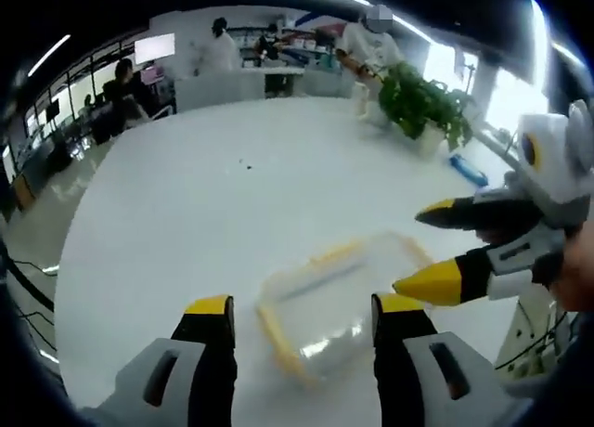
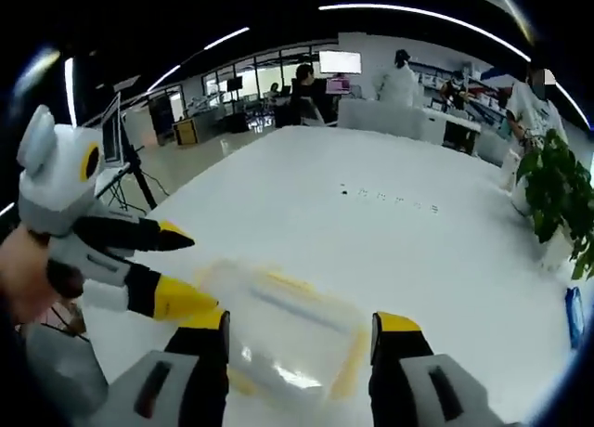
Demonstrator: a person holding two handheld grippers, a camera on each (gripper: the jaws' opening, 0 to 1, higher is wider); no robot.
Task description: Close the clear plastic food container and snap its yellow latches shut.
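Resting lidded on the white table [image 1: 186,204], blurry clear container [image 1: 339,302] with yellow latches [image 1: 278,339], left gripper [image 1: 302,320] and right gripper [image 2: 297,334] spread wide, potted plant [image 2: 561,200] beyond

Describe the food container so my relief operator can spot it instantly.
On the big white table, look at the near edge, just ahead of both grippers. The clear plastic container lies there flat; its yellow latches along the rim set it apart from the bare tabletop.
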